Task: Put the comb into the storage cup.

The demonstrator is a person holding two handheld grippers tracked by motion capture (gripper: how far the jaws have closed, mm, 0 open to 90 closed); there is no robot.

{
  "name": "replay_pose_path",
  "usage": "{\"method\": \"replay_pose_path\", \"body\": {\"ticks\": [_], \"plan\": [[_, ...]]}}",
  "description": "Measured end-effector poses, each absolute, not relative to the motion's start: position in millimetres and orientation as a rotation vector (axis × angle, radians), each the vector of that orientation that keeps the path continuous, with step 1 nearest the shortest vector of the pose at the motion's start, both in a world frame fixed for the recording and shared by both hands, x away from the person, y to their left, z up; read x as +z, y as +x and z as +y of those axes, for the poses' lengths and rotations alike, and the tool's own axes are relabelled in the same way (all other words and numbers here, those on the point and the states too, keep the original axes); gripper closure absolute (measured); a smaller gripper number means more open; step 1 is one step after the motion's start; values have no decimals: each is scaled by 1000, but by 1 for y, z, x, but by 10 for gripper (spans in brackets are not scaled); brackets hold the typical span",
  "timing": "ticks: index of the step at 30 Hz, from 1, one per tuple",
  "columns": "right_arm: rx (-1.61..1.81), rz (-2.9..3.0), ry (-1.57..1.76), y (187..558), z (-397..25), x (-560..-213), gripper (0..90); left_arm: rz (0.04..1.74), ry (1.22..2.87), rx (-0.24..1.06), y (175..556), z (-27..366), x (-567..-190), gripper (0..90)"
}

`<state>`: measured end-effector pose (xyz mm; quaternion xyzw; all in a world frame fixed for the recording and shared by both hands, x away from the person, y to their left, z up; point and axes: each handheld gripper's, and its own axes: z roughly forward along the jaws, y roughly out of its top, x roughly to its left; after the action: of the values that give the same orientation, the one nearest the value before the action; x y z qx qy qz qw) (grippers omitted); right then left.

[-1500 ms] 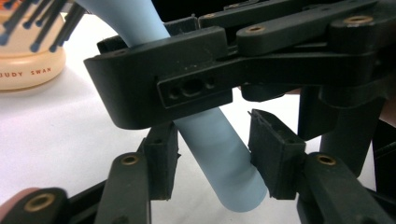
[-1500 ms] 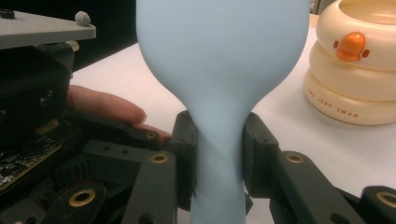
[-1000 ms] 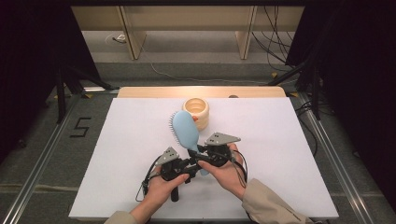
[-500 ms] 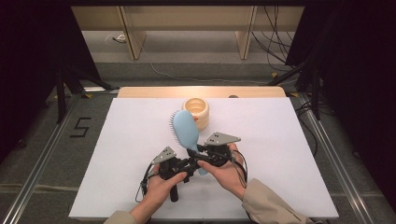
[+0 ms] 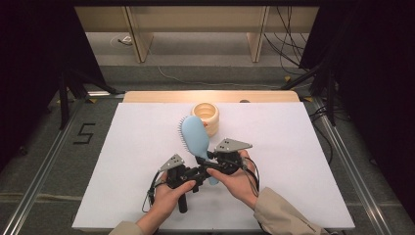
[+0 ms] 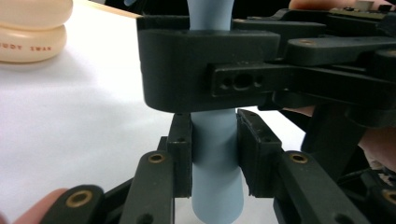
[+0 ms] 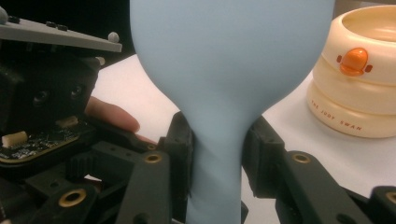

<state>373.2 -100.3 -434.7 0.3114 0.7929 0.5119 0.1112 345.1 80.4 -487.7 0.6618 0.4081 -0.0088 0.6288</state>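
1. A light-blue hairbrush is held up off the white table between two hand-held grippers, its bristled head pointing toward a cream ring-shaped container that stands just beyond it.

2. The lift looks done, and the work appears to sit at a handover or a two-handed reorientation: both grippers have the handle, and neither has let go. What is left, judging from the layout, is for one gripper to release and the other to carry the brush to its place.

3. The left gripper is nearly closed on the lower end of the handle; in the left gripper view one black jaw presses the blue shaft, while the other seems to stand a hair off it, so the firmness of this grip cannot be told for certain.

4. The right gripper is narrowed around the neck of the handle, just below the point where the brush widens into its head, with both jaws against the plastic.

5. Seen from the high view, the person's left hand and right hand come in from the near edge of the table, well short of the container, the two tools angled inward and almost touching under the brush.
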Motion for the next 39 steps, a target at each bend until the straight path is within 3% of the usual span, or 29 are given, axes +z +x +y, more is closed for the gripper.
{"method": "replay_pose_path", "body": {"ticks": [14,22,33,39], "plan": [[1501,2323,908,374,-102,-432,571,930,1504,-38,345,81,-487,676],[1509,2321,916,375,-103,-428,450,938,1501,-39,346,82,-487,676],[1474,2316,903,375,-108,-420,203,935,1497,-47,345,83,-487,677],[1488,2311,877,375,-109,-414,150,934,1496,-54,345,82,-488,677]]}}
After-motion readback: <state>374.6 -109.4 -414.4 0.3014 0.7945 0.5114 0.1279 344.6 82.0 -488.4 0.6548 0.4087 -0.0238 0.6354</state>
